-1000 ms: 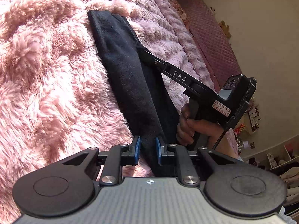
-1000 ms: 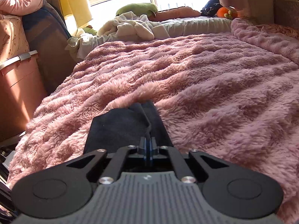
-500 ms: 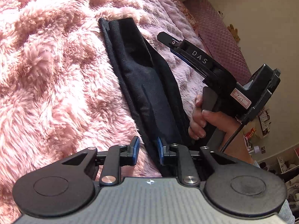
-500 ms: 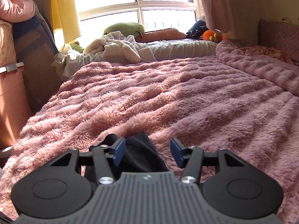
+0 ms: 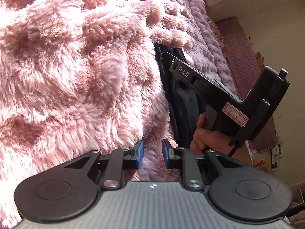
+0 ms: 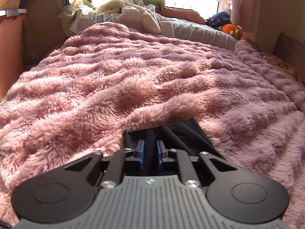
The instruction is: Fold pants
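Dark folded pants [image 5: 179, 99] lie as a narrow strip on a fluffy pink blanket [image 5: 76, 76]. My left gripper [image 5: 152, 155] stands open just left of the strip's near end, with only pink pile between its blue pads. My right gripper [image 5: 172, 64], held by a hand [image 5: 204, 139], reaches over the strip toward its far end. In the right wrist view, the right gripper [image 6: 150, 154] is shut on an upright fold of the pants [image 6: 183, 135]. The blanket [image 6: 152, 66] bunches up around that end and hides the rest of the strip.
A heap of pale bedding [image 6: 133, 5] and pillows lies at the far end under the window, with an orange plush toy [image 6: 230, 29] at the right. A brown storage box [image 6: 9, 28] stands at the left. A quilted headboard [image 5: 247, 66] lines the wall.
My left gripper slid left off the pants onto the blanket and its jaws widened a little. My right gripper opened, shifted along the strip, and shut again on a fold of it.
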`<state>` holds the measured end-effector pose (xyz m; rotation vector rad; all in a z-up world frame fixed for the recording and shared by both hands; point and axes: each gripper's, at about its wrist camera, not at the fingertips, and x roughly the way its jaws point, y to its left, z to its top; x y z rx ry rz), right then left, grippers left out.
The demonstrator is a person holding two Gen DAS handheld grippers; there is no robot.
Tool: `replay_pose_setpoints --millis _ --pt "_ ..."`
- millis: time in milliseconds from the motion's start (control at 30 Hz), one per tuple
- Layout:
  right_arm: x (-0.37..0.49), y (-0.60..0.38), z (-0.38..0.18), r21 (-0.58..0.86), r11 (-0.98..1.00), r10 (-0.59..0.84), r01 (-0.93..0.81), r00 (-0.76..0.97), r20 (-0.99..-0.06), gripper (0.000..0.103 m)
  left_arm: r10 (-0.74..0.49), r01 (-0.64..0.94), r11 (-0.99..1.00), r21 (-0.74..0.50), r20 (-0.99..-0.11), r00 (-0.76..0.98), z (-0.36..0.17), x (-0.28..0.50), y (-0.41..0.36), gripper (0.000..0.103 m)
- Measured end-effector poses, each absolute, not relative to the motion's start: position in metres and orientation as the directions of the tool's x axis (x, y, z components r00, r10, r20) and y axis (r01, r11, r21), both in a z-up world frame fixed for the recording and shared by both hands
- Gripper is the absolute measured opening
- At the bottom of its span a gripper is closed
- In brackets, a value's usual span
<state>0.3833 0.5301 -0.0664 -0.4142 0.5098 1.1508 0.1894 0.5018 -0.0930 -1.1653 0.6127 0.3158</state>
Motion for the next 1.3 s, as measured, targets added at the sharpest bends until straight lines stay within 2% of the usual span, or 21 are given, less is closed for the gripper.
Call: replay_pose_setpoints --millis 167,267,333,367,400,433,467,500,533,567,633,733,800,833,1000,1067,1100,1133,1300 --pt "0.384 0.528 -0.063 0.017 0.347 0.779 -0.938 0.278 -0.562 0.0 -0.081 -0.539 0.344 -0.769 -0.596 0.799 -0.096 0.19 0.51 0.026" --pt "0.38 0.524 -0.053 0.137 0.298 0.856 -0.945 0.201 -0.476 0.0 -0.092 -0.534 0.356 -0.767 -0.597 0.797 -0.096 0.196 0.508 0.027" --pt "0.371 0.534 -0.052 0.106 0.283 0.843 -0.953 0.195 -0.501 0.0 -0.081 -0.543 0.37 -0.754 -0.608 0.79 -0.096 0.197 0.505 0.027" --pt "0.367 0.543 -0.057 0.077 0.273 0.817 -0.959 0.189 -0.545 0.0 -0.072 -0.55 0.379 -0.744 -0.616 0.784 -0.095 0.197 0.504 0.026" --pt "0.367 0.548 -0.061 0.076 0.269 0.794 -0.96 0.176 -0.582 0.004 -0.063 -0.559 0.381 -0.737 -0.624 0.779 -0.095 0.197 0.504 0.026" --pt "0.368 0.55 -0.065 0.085 0.277 0.78 -0.957 0.172 -0.601 0.02 -0.064 -0.559 0.375 -0.74 -0.622 0.78 -0.096 0.197 0.504 0.027" --pt "0.373 0.547 -0.065 0.125 0.294 0.788 -0.947 0.167 -0.593 0.032 -0.074 -0.554 0.366 -0.748 -0.617 0.784 -0.098 0.196 0.506 0.027" --pt "0.377 0.54 -0.062 0.178 0.292 0.818 -0.94 0.149 -0.556 0.047 -0.084 -0.551 0.356 -0.755 -0.613 0.786 -0.099 0.196 0.507 0.028" --pt "0.381 0.533 -0.059 0.219 0.286 0.847 -0.933 0.139 -0.514 0.05 -0.089 -0.548 0.346 -0.762 -0.608 0.789 -0.1 0.196 0.508 0.028" --pt "0.387 0.523 -0.052 0.257 0.279 0.879 -0.925 0.139 -0.456 0.05 -0.092 -0.546 0.341 -0.765 -0.606 0.79 -0.1 0.195 0.508 0.028" --pt "0.399 0.514 -0.044 0.271 0.286 0.9 -0.919 0.161 -0.404 0.049 -0.1 -0.54 0.342 -0.769 -0.601 0.793 -0.1 0.195 0.508 0.029" --pt "0.432 0.508 -0.041 0.34 0.318 0.894 -0.885 0.161 -0.418 0.047 -0.106 -0.531 0.358 -0.768 -0.599 0.794 -0.1 0.195 0.507 0.03" --pt "0.456 0.507 -0.047 0.416 0.354 0.876 -0.838 0.141 -0.46 0.044 -0.108 -0.529 0.363 -0.767 -0.599 0.793 -0.1 0.195 0.507 0.031" --pt "0.464 0.508 -0.051 0.416 0.378 0.859 -0.827 0.145 -0.491 0.041 -0.11 -0.529 0.363 -0.767 -0.599 0.793 -0.1 0.195 0.507 0.031" --pt "0.477 0.522 -0.069 0.344 0.339 0.782 -0.876 0.059 -0.621 0.039 -0.116 -0.538 0.33 -0.775 -0.599 0.792 -0.103 0.2 0.51 0.032" --pt "0.478 0.524 -0.069 0.313 0.327 0.776 -0.892 0.065 -0.627 0.027 -0.11 -0.542 0.342 -0.768 -0.605 0.788 -0.103 0.202 0.509 0.032" --pt "0.48 0.524 -0.07 0.312 0.328 0.776 -0.892 0.066 -0.627 0.006 -0.109 -0.542 0.347 -0.765 -0.607 0.787 -0.103 0.203 0.509 0.032" --pt "0.482 0.523 -0.07 0.307 0.331 0.776 -0.892 0.072 -0.627 0.0 -0.107 -0.543 0.349 -0.764 -0.608 0.786 -0.103 0.203 0.509 0.032" --pt "0.474 0.516 -0.059 0.222 0.287 0.812 -0.932 0.114 -0.573 0.0 -0.102 -0.548 0.351 -0.759 -0.613 0.784 -0.102 0.207 0.507 0.033"
